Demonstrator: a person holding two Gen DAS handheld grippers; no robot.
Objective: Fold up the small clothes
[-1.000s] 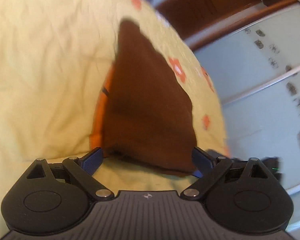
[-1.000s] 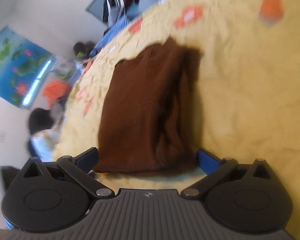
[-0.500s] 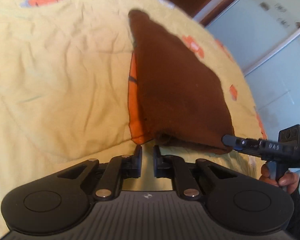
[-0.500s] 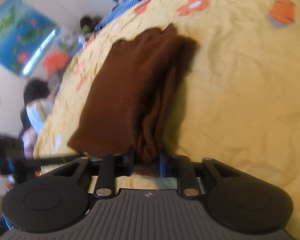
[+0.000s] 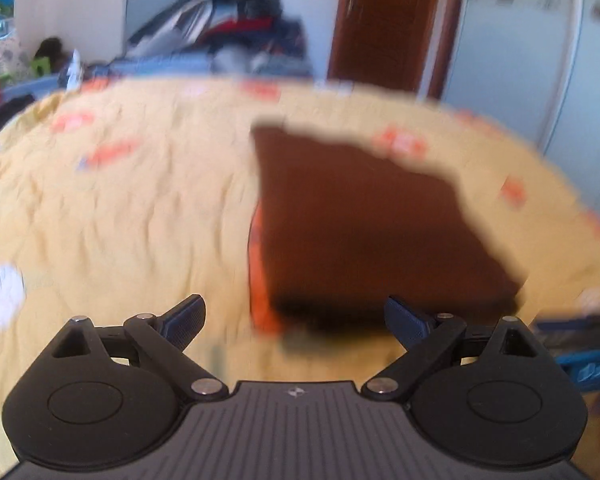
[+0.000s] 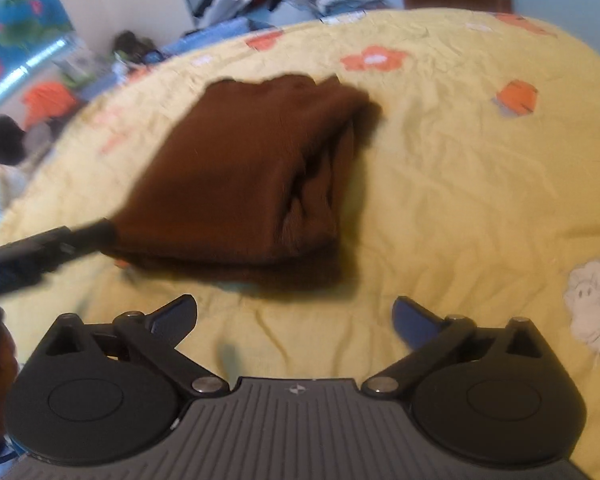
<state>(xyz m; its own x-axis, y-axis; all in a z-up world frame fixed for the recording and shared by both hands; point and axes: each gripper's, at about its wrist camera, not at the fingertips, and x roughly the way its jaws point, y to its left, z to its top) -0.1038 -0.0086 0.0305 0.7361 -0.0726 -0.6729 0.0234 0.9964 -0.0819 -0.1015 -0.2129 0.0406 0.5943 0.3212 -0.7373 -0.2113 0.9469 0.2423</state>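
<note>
The brown garment (image 6: 252, 176) lay folded on the yellow bedspread (image 6: 460, 184), a thick stack with its layered edges showing along the side toward 3 o'clock in the right wrist view. There it filled the middle of the frame, just above the right gripper (image 6: 295, 314). That gripper's jaws were opening and stood wide apart over bare bedspread, with nothing between them and the garment's near edge lying just beyond the fingertips toward 12 o'clock.

In the left wrist view the same garment (image 5: 376, 232) appeared as a dark slab from the centre out toward 2 o'clock, blurred by motion. A strip of orange (image 5: 260, 280) showed along its side toward 9 o'clock; whether it belonged to the garment or to the bedspread's print could not be told. The left gripper (image 5: 296, 316) was also opening, its jaws spread wide; the garment's near corner sat between the fingertips, but the pads did not press on it.

From 9 o'clock in the right wrist view, a dark finger of the left gripper reached the garment's near-left corner. Whether it touched could not be told.

Orange flowers (image 6: 374, 58) and a white sheep (image 6: 596, 300) were printed on the bedspread. A pile of clothes (image 5: 224, 36) and a brown door (image 5: 384, 20) stood beyond the bed at 12 o'clock.
</note>
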